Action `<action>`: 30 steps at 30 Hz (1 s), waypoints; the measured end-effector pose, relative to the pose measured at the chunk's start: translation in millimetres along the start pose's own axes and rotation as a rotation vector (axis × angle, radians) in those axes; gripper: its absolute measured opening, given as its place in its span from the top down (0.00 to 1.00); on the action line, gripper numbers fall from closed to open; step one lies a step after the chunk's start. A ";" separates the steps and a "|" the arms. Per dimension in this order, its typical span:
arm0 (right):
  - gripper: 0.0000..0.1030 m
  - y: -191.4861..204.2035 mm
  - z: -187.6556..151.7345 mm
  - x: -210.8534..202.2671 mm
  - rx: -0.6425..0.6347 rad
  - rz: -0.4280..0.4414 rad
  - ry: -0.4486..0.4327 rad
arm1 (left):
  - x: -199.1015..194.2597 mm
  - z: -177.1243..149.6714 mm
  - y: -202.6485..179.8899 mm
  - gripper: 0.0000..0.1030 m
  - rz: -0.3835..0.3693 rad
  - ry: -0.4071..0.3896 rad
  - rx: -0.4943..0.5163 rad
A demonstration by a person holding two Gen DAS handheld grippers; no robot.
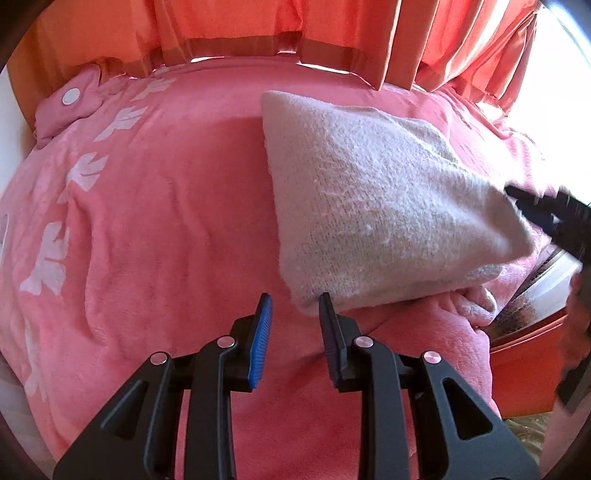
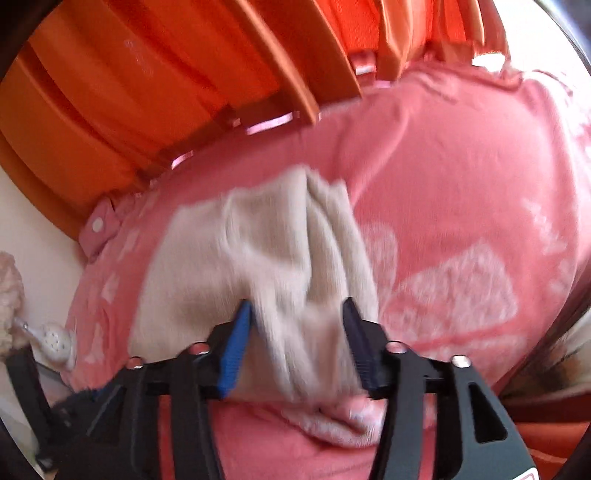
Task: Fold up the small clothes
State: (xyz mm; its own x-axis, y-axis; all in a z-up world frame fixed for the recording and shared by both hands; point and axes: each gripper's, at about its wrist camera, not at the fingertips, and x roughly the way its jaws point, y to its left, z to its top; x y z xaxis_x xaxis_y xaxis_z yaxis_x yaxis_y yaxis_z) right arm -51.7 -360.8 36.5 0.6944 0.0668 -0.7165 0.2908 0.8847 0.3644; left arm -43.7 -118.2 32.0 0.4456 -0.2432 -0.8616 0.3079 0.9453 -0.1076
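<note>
A small cream knitted garment (image 1: 373, 206) lies folded on a pink fleece blanket (image 1: 166, 229). My left gripper (image 1: 295, 306) is open and empty, its right fingertip at the garment's near left corner. My right gripper shows in the left wrist view (image 1: 517, 195) at the garment's right corner; whether it grips there is unclear. In the right wrist view, which is blurred, the right gripper (image 2: 297, 312) has its jaws apart with the garment (image 2: 258, 258) lying between and ahead of them.
Orange curtains (image 1: 258, 26) hang behind the blanket. A pink tab with a white snap (image 1: 72, 98) lies at the blanket's far left. The blanket (image 2: 461, 192) carries white prints. A white object (image 2: 55, 343) sits at the left edge.
</note>
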 end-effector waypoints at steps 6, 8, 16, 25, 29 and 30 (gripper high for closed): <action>0.39 1.5 41.7 43.3 0.039 0.009 0.056 | 0.1 -1.3 3.3 0.70 0.003 0.003 -0.014; 0.39 4.2 41.0 73.2 0.060 0.033 0.152 | -0.5 -0.8 6.8 0.70 0.001 0.001 -0.019; 0.90 60.1 67.5 32.5 -0.092 0.139 -0.005 | -25.4 13.3 27.8 0.70 -0.018 -0.080 -0.063; 0.88 3.9 23.4 95.9 -0.038 -0.040 0.132 | -9.2 42.2 13.5 0.70 -0.075 -0.081 -0.059; 0.88 11.3 31.8 35.9 0.007 0.000 0.032 | -2.9 45.3 1.4 0.70 -0.090 -0.070 -0.027; 0.87 14.4 29.5 17.0 -0.003 0.012 -0.001 | -1.6 45.9 -1.5 0.70 -0.088 -0.075 -0.024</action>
State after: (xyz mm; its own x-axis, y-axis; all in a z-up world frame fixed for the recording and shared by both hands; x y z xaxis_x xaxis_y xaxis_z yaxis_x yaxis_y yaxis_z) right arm -16.3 -360.6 47.1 0.6987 0.0765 -0.7113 0.2804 0.8854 0.3707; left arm -6.3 -129.2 56.3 0.4798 -0.3399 -0.8089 0.3284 0.9245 -0.1937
